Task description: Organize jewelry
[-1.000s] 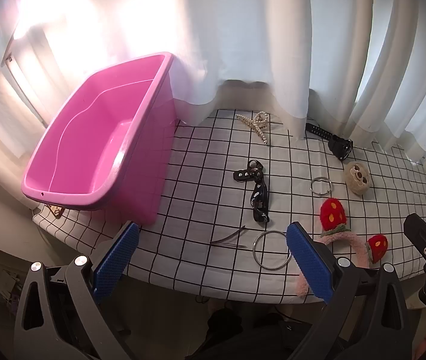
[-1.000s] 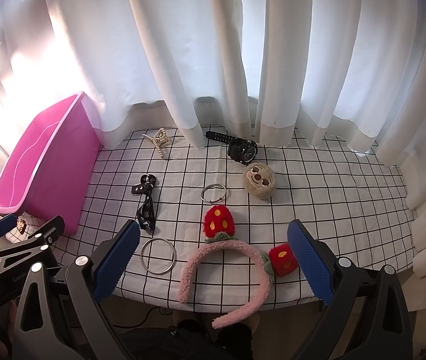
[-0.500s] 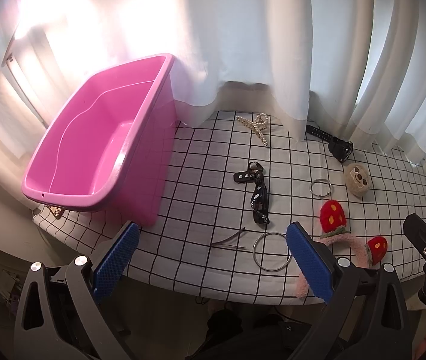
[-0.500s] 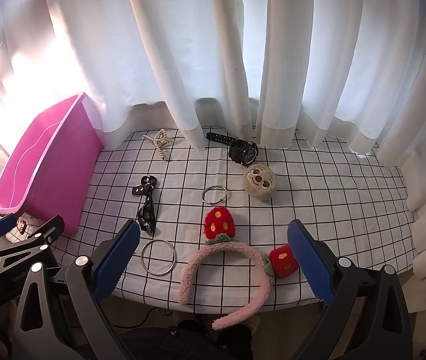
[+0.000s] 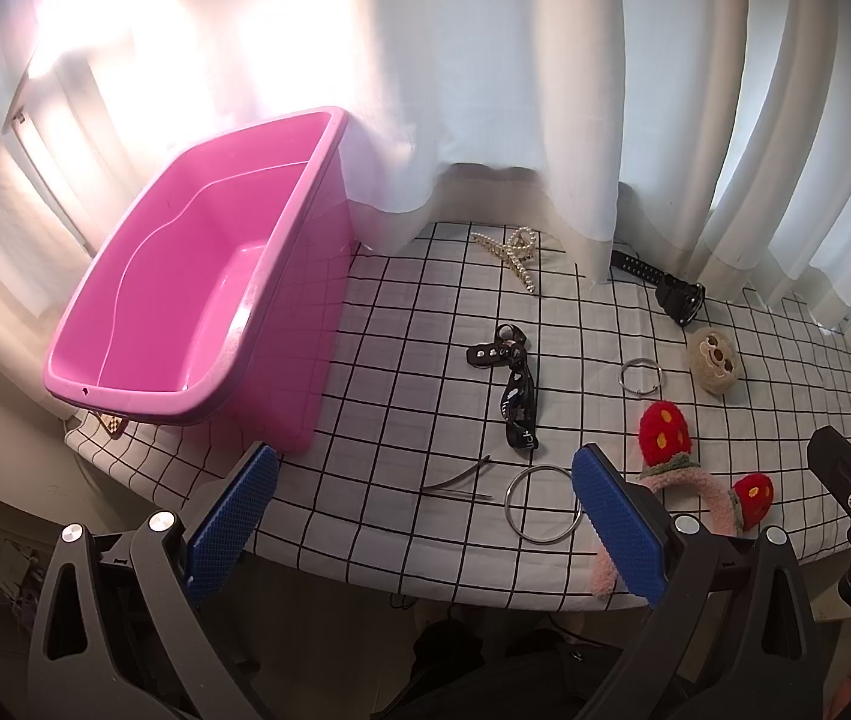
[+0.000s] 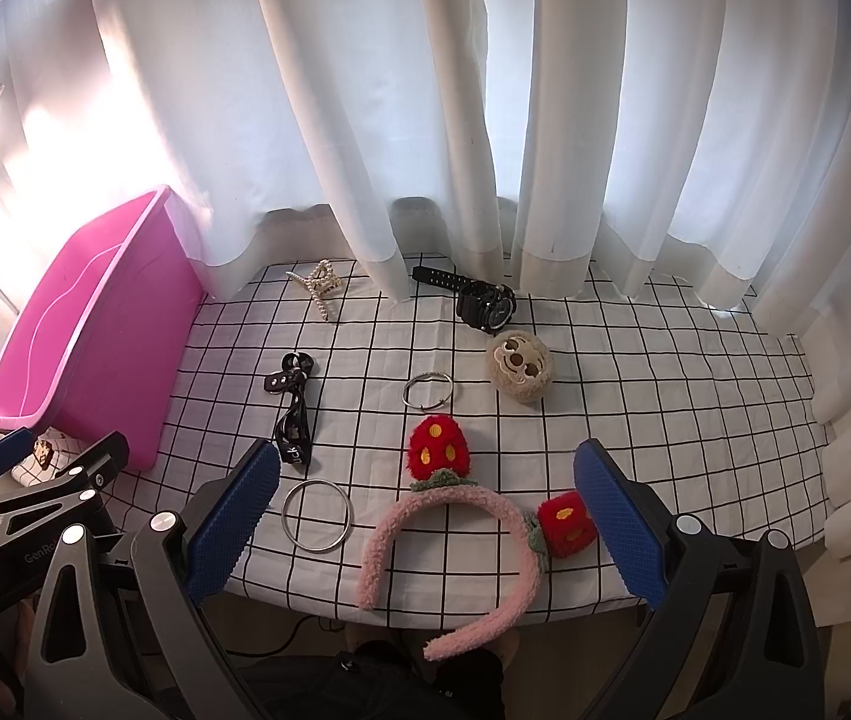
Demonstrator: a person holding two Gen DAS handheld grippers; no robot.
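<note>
An empty pink bin stands at the table's left; it also shows in the right wrist view. On the checked cloth lie a pearl hair claw, a black watch, a black strap, a small silver ring, a large silver bangle, a thin hair clip, a plush sloth face and a pink strawberry headband. My left gripper is open above the near edge by the clip. My right gripper is open over the headband.
White curtains hang along the table's far edge and right side. A small brown item lies under the bin's near corner. The table's front edge drops off just below both grippers.
Both views have shifted only slightly; the table objects have not moved and both grippers stay open.
</note>
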